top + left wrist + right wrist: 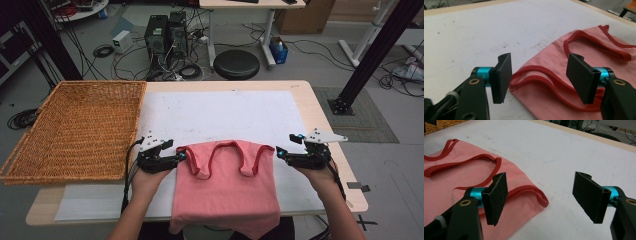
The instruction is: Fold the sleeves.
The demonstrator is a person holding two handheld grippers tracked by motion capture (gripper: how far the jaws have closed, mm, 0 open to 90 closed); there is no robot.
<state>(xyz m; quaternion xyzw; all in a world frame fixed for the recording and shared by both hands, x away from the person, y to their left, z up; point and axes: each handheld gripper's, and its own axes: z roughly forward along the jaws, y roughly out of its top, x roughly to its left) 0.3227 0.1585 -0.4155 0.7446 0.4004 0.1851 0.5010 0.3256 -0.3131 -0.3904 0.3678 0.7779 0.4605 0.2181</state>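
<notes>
High view: pink tank top [225, 185] lies flat on the white mat [225, 112] at the near edge of the table [305, 95], hem hanging over the person's side, straps pointing away. Left gripper [181, 156] sits at the top's left shoulder corner, right gripper [280, 152] just off the right shoulder corner, one on each side, likely so both corners can be worked together for a fold or lift.

Left gripper view: jaws apart, no pad pressing on cloth; the red-trimmed armhole edge [536, 75] lies on the mat between and below them. Nothing gripped.

Right gripper view: jaws wide apart, empty. Right shoulder corner [541, 200] of the top lies beneath the left-hand jaw; the other jaw hangs over bare mat. Gripper is a little outboard of the fabric, so it would need to move in before any pinch.

Wicker basket [75, 130] stands empty at the left end of the table, overhanging the edge, well apart from the top; probably where the garment ends up. Garment looks spread and smoothed, fold not begun.
</notes>
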